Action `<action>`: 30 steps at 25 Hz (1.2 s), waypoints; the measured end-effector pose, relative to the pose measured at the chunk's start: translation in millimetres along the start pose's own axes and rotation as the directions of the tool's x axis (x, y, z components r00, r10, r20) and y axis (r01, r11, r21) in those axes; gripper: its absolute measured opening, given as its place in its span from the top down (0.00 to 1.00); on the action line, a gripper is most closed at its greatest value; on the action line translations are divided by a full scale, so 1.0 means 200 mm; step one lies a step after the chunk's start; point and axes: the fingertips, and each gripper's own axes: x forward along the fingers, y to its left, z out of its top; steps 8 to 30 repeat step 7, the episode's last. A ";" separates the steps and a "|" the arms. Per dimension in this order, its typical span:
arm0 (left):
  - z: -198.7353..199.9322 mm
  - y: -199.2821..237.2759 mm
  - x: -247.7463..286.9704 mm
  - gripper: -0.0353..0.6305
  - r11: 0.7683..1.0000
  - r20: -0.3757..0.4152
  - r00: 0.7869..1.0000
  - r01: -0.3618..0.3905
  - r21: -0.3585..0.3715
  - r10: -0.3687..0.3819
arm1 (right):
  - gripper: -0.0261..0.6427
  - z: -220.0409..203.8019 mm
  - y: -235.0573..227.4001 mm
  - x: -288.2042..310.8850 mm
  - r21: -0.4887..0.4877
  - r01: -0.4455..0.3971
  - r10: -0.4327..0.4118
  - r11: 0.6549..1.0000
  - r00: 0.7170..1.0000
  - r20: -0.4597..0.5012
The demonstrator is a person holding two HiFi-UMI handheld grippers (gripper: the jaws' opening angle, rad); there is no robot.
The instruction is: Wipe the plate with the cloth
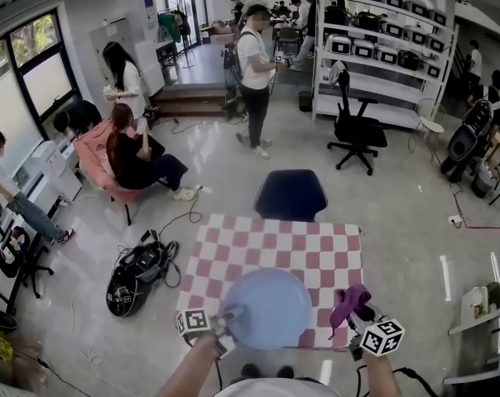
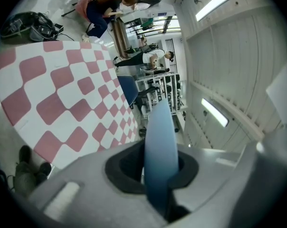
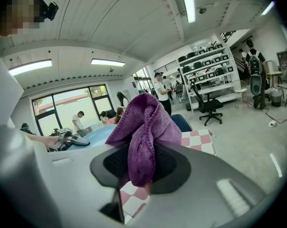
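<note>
Lower centre: left hand-held gripper clamps the plate by its rim; right hand-held gripper pinches the purple cloth beside it; wiping judged not yet begun.

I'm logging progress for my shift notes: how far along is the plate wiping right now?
Done: both pickups. The left claw is shut on the rim of the blue plate, held by the checkered table. The right claw is shut on the purple cloth. In hand: the cloth sits beside the plate, not touching. Left: the wiping itself, apparently all of it.
</note>
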 end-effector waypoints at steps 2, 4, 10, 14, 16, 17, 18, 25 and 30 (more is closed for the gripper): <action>-0.01 0.00 0.01 0.88 1.000 -0.004 1.000 0.007 -0.009 -0.007 | 0.81 0.01 0.01 -0.01 -0.007 0.008 -0.008 1.000 1.000 -0.002; -0.01 0.01 0.01 0.88 1.000 -0.011 1.000 0.012 -0.014 -0.013 | 0.81 0.01 0.02 -0.01 -0.009 0.015 -0.015 1.000 1.000 0.001; 0.01 0.01 -0.01 0.88 1.000 -0.020 1.000 0.012 -0.009 -0.012 | 0.81 -0.01 0.04 0.01 -0.003 0.019 -0.018 1.000 1.000 0.011; 0.01 0.01 -0.01 0.88 1.000 -0.020 1.000 0.012 -0.009 -0.012 | 0.81 -0.01 0.04 0.01 -0.003 0.019 -0.018 1.000 1.000 0.011; 0.01 0.01 -0.01 0.88 1.000 -0.020 1.000 0.012 -0.009 -0.012 | 0.81 -0.01 0.04 0.01 -0.003 0.019 -0.018 1.000 1.000 0.011; 0.01 0.01 -0.01 0.88 1.000 -0.020 1.000 0.012 -0.009 -0.012 | 0.81 -0.01 0.04 0.01 -0.003 0.019 -0.018 1.000 1.000 0.011; 0.01 0.01 -0.01 0.88 1.000 -0.020 1.000 0.012 -0.009 -0.012 | 0.81 -0.01 0.04 0.01 -0.003 0.019 -0.018 1.000 1.000 0.011; 0.01 0.01 -0.01 0.88 1.000 -0.020 1.000 0.012 -0.009 -0.012 | 0.81 -0.01 0.04 0.01 -0.003 0.019 -0.018 1.000 1.000 0.011; 0.01 0.01 -0.01 0.88 1.000 -0.020 1.000 0.012 -0.009 -0.012 | 0.81 -0.01 0.04 0.01 -0.003 0.019 -0.018 1.000 1.000 0.011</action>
